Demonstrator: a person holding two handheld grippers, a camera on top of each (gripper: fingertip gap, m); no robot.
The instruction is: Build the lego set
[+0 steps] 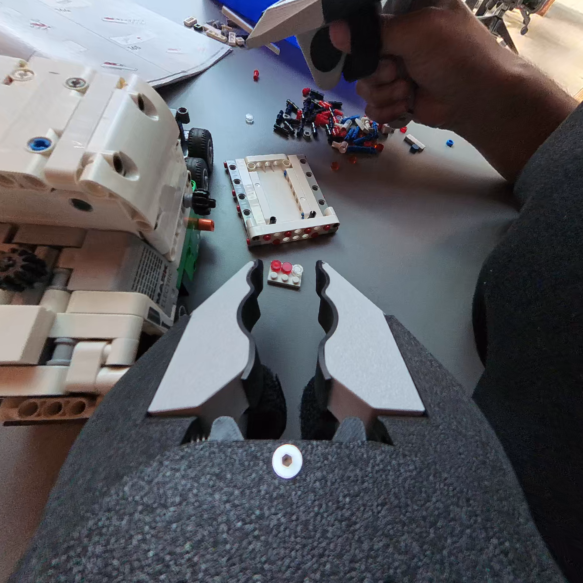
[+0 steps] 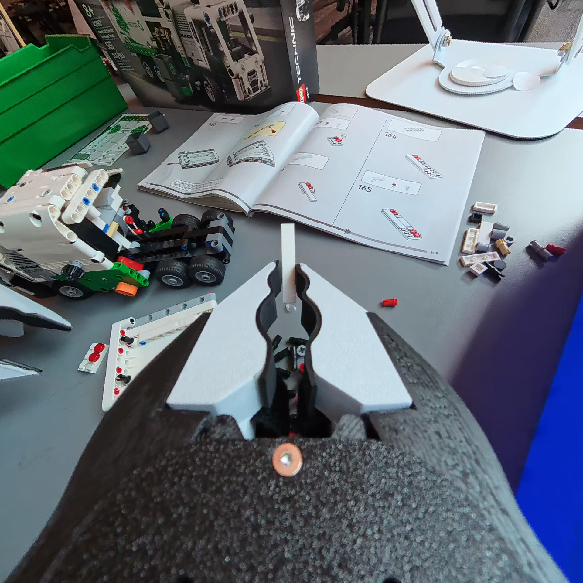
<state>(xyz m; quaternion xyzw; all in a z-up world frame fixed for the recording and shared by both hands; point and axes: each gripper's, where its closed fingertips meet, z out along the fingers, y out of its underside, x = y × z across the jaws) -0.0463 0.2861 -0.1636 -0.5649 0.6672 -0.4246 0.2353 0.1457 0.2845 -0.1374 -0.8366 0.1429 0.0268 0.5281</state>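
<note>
My left gripper [image 1: 289, 265] is open and low over the dark table. A small white plate [image 1: 285, 277] with two red studs and a clear stud lies between its fingertips, with a gap on each side. My right gripper [image 2: 287, 266] is shut on a long white flat tile [image 2: 287, 246] that stands up out of its tips. It hovers above a pile of small pins [image 1: 331, 126]. The small plate also shows in the right wrist view [image 2: 93, 358], next to my left gripper's fingers [image 2: 31, 315].
A white and green truck model [image 2: 94, 239] stands left. A white frame panel [image 1: 280, 198] lies beyond the small plate. An open booklet [image 2: 315, 176], a box [image 2: 205, 50], a green bin [image 2: 47, 94], a white stand [image 2: 473, 85] and loose parts [image 2: 485, 243] lie farther back. Across from one pair of fingers to the other is roughly 20 cm.
</note>
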